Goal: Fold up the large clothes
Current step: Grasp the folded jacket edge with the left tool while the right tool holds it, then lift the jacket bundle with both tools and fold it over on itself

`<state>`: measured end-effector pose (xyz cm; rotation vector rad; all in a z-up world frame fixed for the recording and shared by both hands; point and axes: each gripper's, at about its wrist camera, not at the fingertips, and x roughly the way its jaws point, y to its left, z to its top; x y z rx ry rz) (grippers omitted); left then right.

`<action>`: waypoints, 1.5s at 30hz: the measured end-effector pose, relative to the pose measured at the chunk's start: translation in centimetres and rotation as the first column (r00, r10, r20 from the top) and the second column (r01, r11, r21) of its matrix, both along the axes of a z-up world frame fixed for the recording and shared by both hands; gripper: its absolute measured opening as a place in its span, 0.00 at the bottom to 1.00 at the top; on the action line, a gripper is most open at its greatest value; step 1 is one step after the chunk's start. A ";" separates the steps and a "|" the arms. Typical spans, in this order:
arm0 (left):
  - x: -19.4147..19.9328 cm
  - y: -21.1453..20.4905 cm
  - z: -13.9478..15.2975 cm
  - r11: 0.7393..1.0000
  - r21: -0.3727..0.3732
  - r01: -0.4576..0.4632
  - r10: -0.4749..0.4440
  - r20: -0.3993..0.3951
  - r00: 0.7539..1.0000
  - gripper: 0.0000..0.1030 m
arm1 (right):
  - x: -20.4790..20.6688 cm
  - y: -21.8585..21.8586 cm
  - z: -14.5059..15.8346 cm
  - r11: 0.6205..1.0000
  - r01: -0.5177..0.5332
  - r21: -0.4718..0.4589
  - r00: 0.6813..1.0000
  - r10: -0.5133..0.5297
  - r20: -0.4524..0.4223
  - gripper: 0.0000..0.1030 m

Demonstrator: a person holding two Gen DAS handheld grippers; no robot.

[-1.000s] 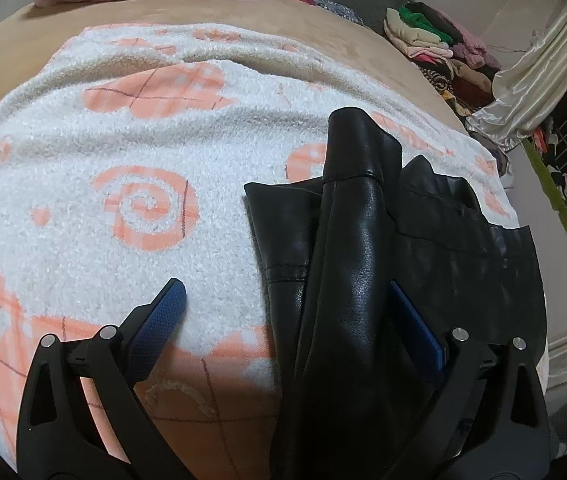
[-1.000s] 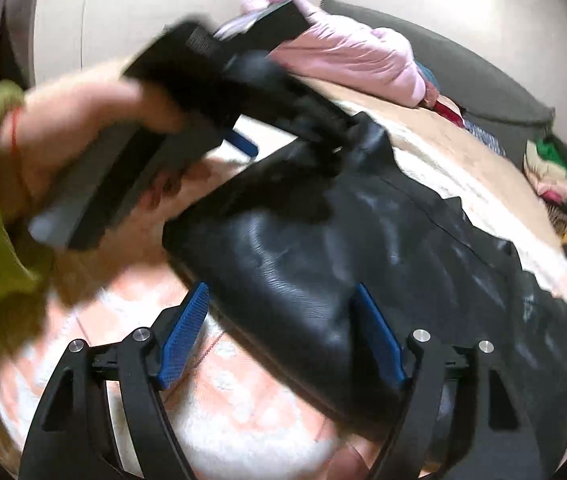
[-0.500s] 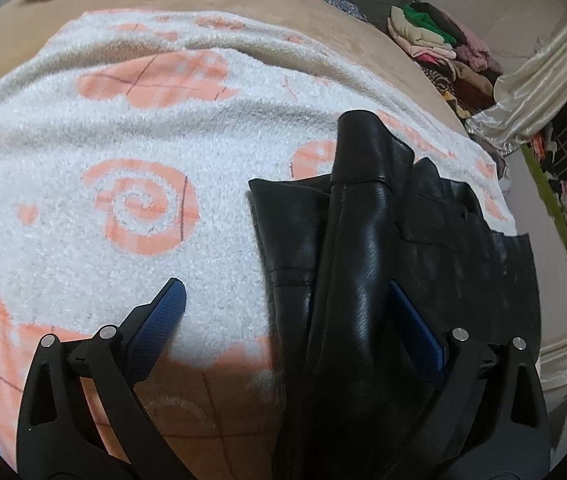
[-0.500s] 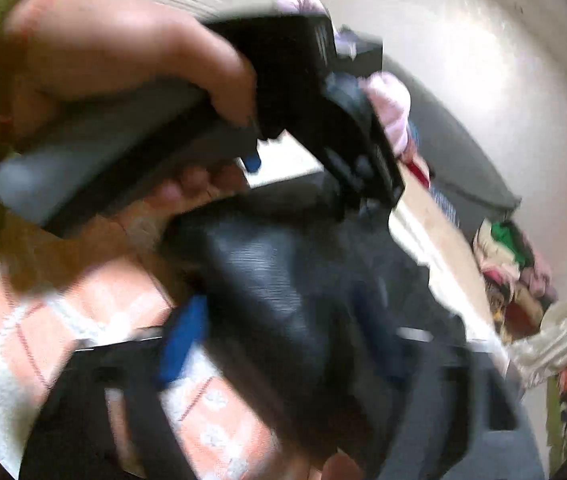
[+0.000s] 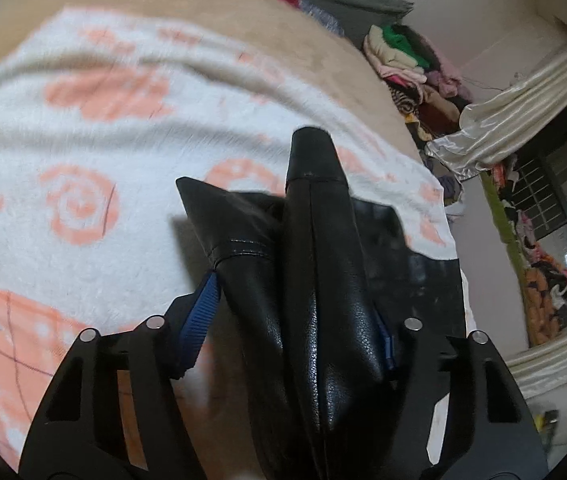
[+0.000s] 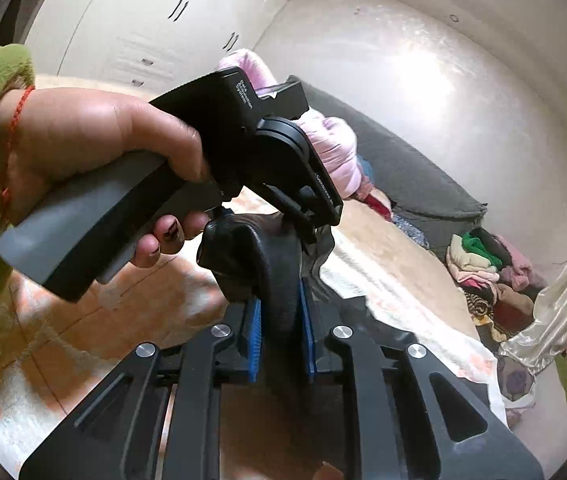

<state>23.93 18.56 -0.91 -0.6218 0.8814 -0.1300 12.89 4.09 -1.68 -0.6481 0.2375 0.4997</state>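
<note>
We clamp both the left gripper (image 5: 295,312) and the right gripper (image 6: 279,336) on the black leather garment (image 5: 315,280), jaws pinching bunched folds, lifting it above the white-and-orange patterned fleece blanket (image 5: 83,168) on the bed, probably to refold it.

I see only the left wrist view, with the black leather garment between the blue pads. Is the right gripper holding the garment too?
Observer: Yes. The right gripper is shut on a rolled fold of the black leather garment.
Operator: Where is the left gripper relative to it?
Observer: The left gripper grips the same garment just beyond the right one, further from the camera.
Operator: Who holds the left gripper?
Observer: A hand in a green sleeve, with a red string at the wrist.
</note>
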 end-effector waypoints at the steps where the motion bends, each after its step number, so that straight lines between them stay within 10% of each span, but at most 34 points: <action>1: -0.1 -0.8 1.1 1.000 0.014 0.003 -0.004 0.026 1.000 0.51 | -0.2 -0.6 0.5 1.000 0.008 0.012 1.000 -0.008 0.011 0.14; 13: 0.6 -14.1 10.6 0.978 0.172 0.120 -0.154 0.202 0.967 0.50 | -0.3 -12.7 6.5 0.964 0.157 0.216 0.984 -0.171 0.048 0.12; 30: 4.4 -29.2 8.7 0.919 0.281 0.275 -0.321 0.133 0.938 0.45 | -0.7 -24.9 3.5 0.834 0.381 0.400 0.924 -0.340 -0.172 0.12; 45: 3.0 -25.1 3.3 0.950 0.232 0.208 -0.237 0.102 0.966 0.68 | 2.0 -34.2 -3.3 0.422 0.679 0.601 0.686 -0.070 -0.724 0.13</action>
